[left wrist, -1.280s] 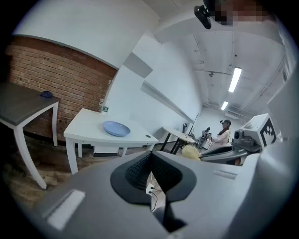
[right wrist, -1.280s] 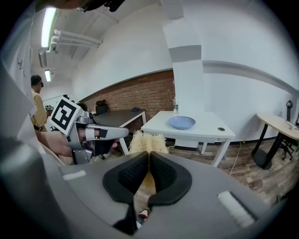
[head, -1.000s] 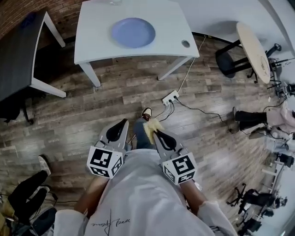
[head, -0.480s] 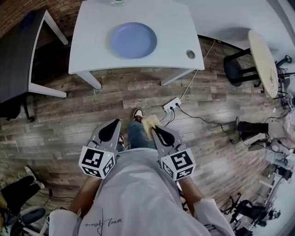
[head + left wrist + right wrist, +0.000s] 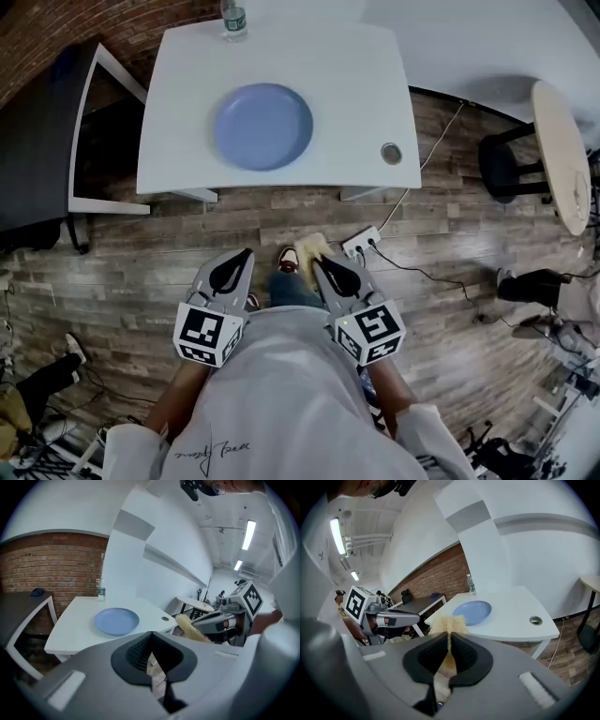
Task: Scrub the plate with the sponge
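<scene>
A blue plate [image 5: 263,126] lies on the white table [image 5: 356,94] ahead of me; it also shows as the plate [image 5: 116,620] in the left gripper view and as the plate [image 5: 472,611] in the right gripper view. My right gripper [image 5: 319,258] is shut on a yellow sponge [image 5: 311,247], which sticks out past the jaws as the sponge [image 5: 447,624]. My left gripper [image 5: 246,254] is shut with nothing in it. Both are held close to my body over the wooden floor, well short of the table.
A water bottle [image 5: 233,19] stands at the table's far edge. A cable hole [image 5: 391,153] sits near the table's right front corner. A dark table [image 5: 37,131] stands to the left, a round table [image 5: 562,150] to the right. A power strip [image 5: 364,244] and cables lie on the floor.
The table and plate have come nearer and lower in the head view as I walk toward them. Both grippers keep the same pose, and the sponge stays in the right one.
</scene>
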{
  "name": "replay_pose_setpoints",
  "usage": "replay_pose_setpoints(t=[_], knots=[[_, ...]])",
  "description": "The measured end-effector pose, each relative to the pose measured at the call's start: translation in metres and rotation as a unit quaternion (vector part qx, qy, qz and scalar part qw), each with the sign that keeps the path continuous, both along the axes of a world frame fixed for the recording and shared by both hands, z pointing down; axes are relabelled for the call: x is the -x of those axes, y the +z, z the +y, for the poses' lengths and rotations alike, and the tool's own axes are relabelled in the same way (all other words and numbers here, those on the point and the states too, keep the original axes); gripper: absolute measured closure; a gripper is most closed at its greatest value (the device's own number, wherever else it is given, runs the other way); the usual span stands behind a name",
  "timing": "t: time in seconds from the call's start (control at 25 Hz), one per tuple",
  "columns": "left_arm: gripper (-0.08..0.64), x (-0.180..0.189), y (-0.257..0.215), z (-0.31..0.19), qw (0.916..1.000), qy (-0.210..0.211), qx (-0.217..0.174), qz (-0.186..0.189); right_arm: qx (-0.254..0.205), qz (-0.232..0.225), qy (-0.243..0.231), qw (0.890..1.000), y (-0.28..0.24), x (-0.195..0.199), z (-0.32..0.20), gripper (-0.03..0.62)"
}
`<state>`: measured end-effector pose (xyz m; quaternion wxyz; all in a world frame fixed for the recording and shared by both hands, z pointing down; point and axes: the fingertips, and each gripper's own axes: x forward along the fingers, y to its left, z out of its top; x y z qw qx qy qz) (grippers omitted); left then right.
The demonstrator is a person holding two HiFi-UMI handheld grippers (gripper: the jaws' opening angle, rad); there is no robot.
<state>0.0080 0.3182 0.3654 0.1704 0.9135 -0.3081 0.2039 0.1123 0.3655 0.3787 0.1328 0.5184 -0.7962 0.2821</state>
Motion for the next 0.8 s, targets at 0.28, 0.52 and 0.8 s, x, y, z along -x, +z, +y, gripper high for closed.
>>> replay_pose_setpoints(t=[0.28, 0.52, 0.8], knots=[[0.545, -0.016, 0.001, -0.031, 0.9965, -0.015, -0.040, -0.072, 0.023, 0.015, -0.014, 1.000, 0.017, -0.039, -0.047, 0.568], [0.545, -0.012, 0.008, -0.055, 0.9900, -0.021, -0.066, -0.123, 0.037, 0.018, -0.014, 0.999, 0.024, -0.056, -0.080, 0.568], [0.545, -0.001, 0.017, -0.110, 0.9927, -0.045, -0.053, -0.098, 0.026, 0.042, 0.004, 0.999, 0.019, -0.068, -0.128, 0.566]])
